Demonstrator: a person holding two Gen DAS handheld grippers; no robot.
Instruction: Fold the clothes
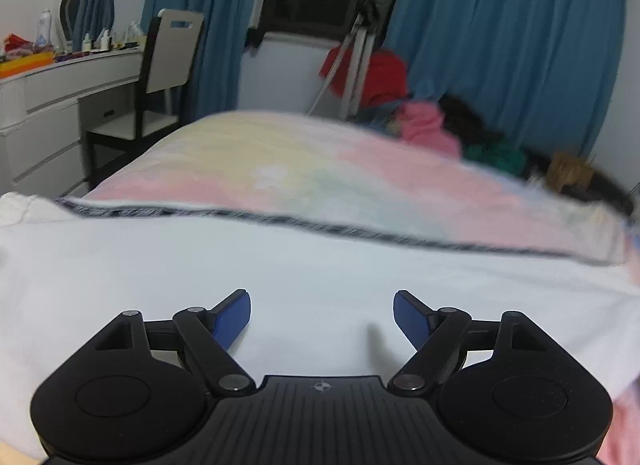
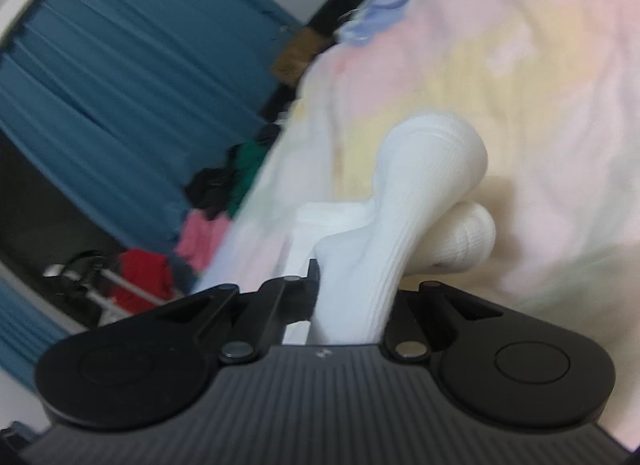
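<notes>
garment [image 1: 280,277] flat on bed [image 1: 280,169] | pile of clothes [image 1: 440,125] at bed's far right | dresser [image 1: 60,97] and chair [image 1: 160,77] left of bed | curtains [image 1: 500,45] behind

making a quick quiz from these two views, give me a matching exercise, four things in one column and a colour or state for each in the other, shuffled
Things:
1. left gripper
2. right gripper
3. curtains
4. chair

Colour or state:
a. blue
b. jaws open, holding nothing
c. stands by the white desk
d. jaws shut on a white sock

Pairs: 1-b, 2-d, 3-a, 4-c

The sock hangs from the right gripper above the pastel bedspread; the desk is at the left.
</notes>
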